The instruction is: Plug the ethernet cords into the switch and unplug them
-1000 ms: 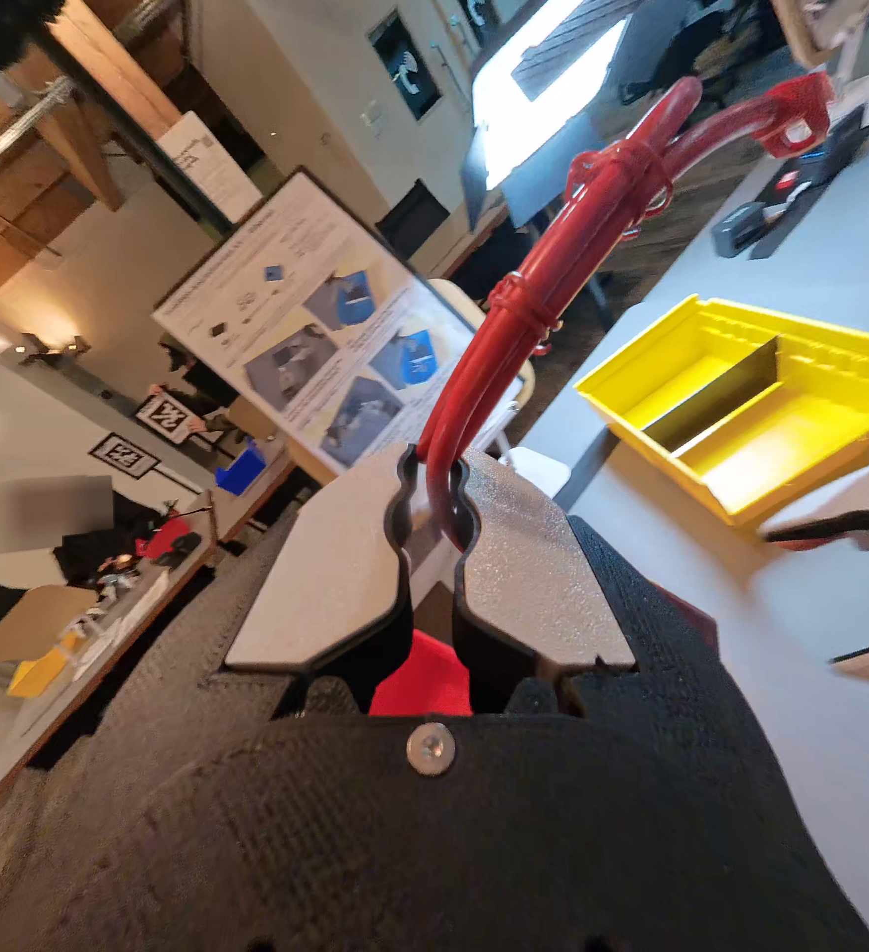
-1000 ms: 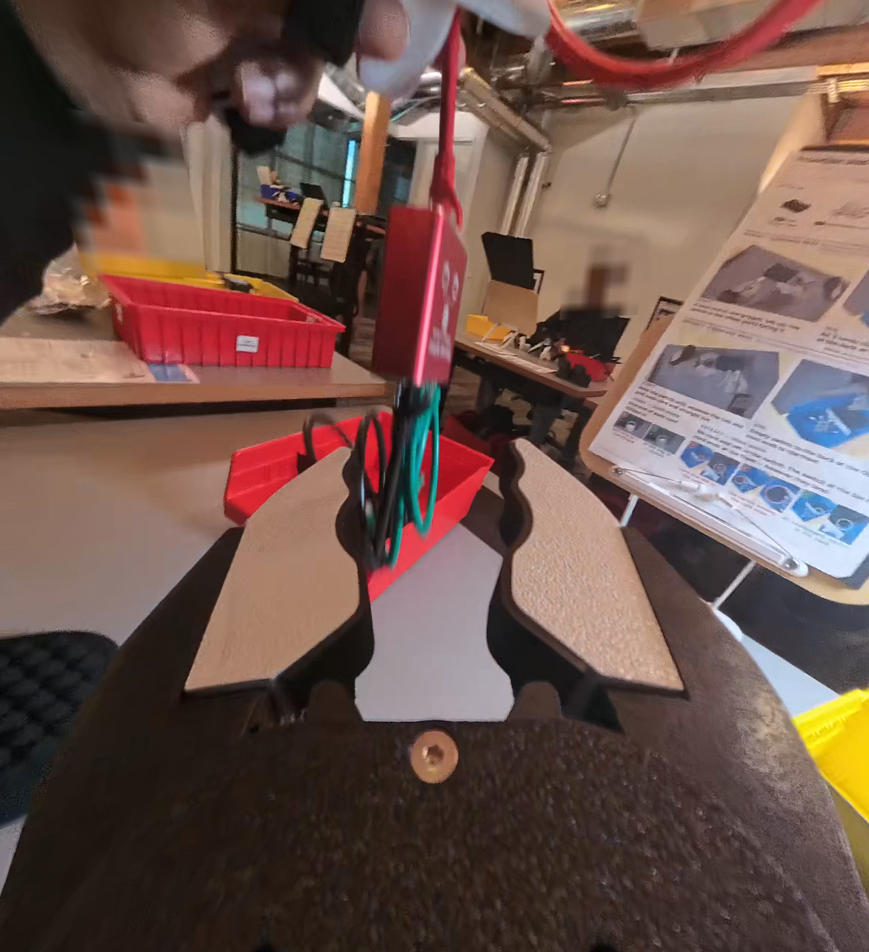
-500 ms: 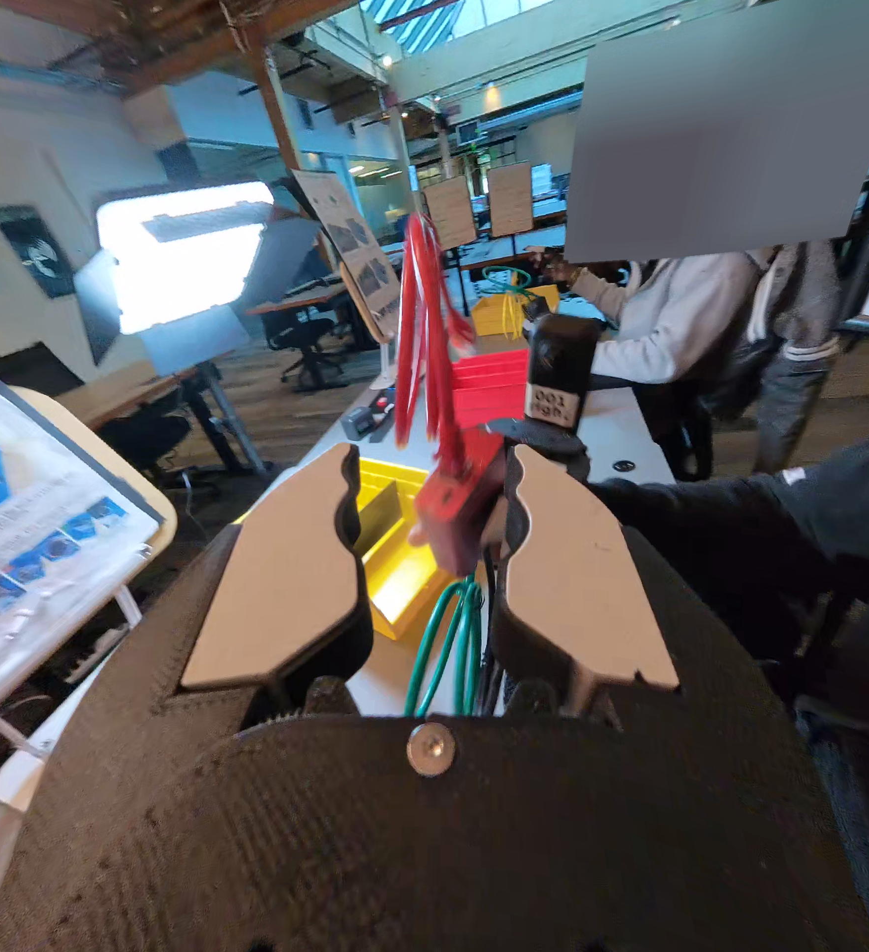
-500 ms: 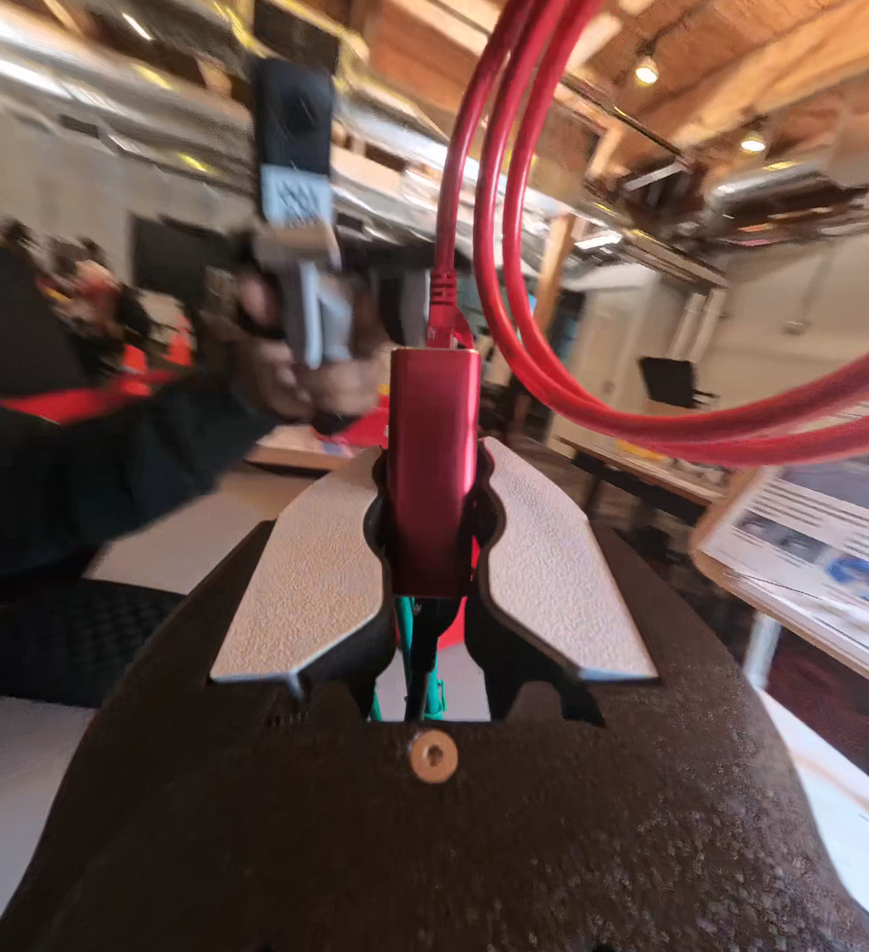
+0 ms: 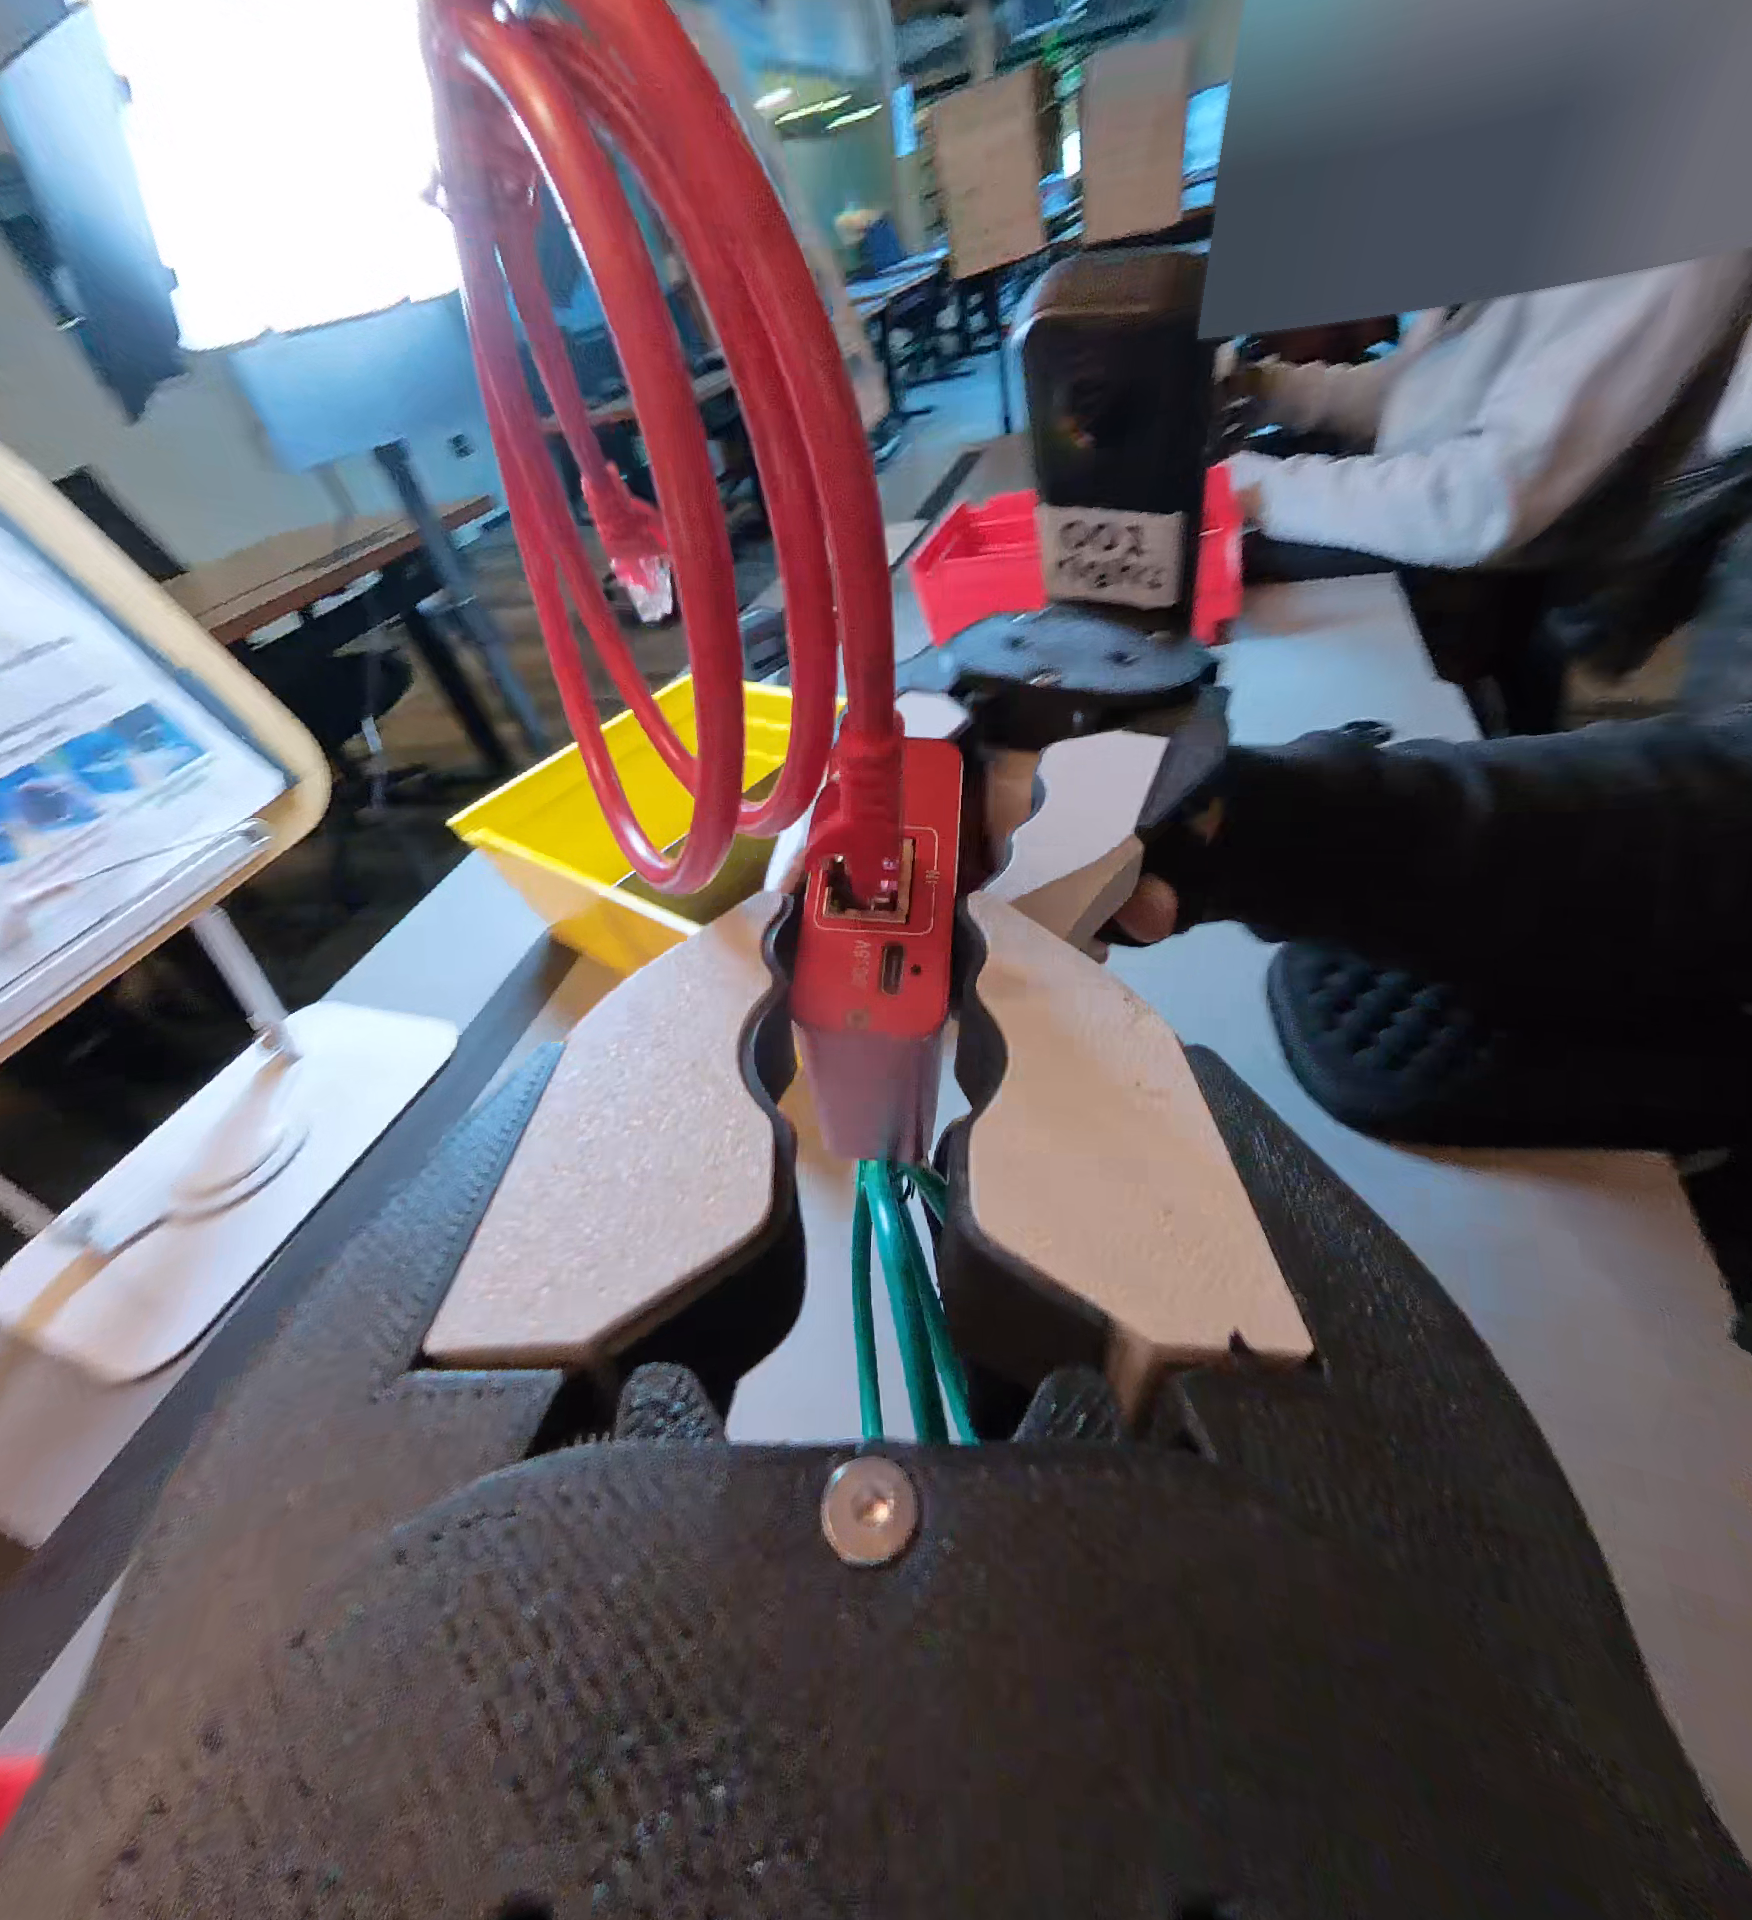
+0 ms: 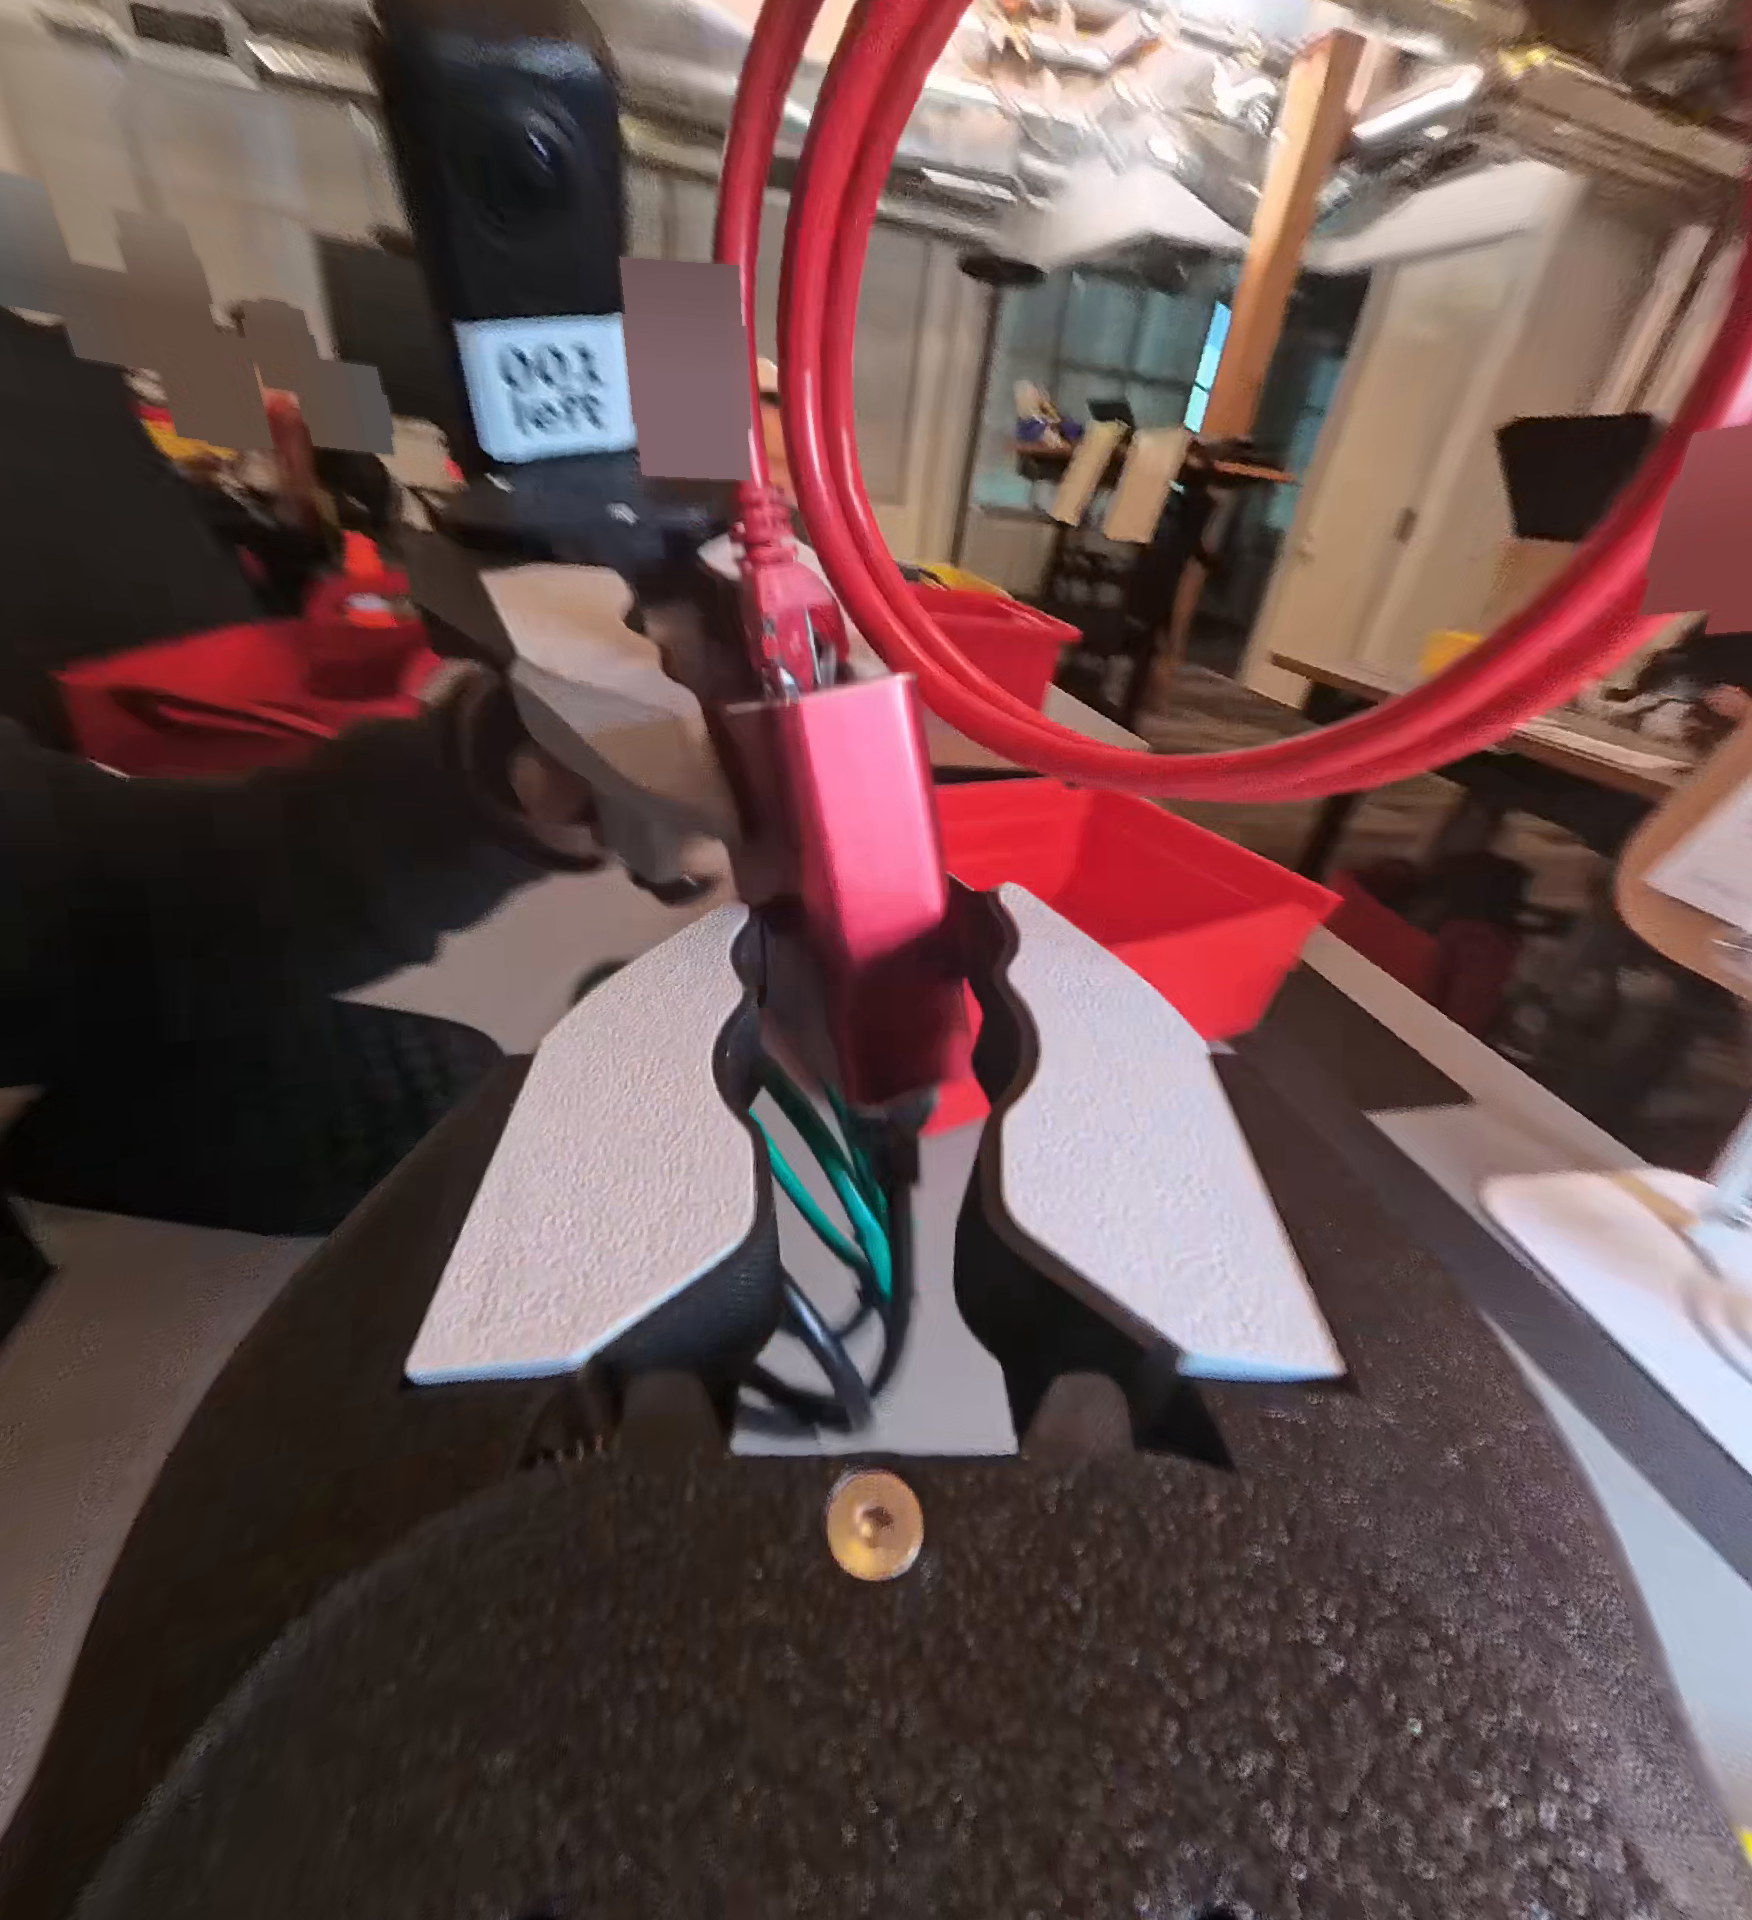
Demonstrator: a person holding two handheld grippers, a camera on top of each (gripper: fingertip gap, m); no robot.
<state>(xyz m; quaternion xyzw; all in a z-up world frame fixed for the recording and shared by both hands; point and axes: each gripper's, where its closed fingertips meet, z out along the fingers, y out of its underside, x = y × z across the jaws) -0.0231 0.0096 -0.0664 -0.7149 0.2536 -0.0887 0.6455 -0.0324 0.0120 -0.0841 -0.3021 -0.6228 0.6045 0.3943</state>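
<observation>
Yellow bin [image 5: 581, 831] behind gripped switch [image 5: 877, 935]

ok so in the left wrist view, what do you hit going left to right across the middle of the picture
instruction board on its stand → yellow bin → red switch held between the left fingers, red ethernet cord plugged into its top → right gripper → person's black sleeve
</observation>
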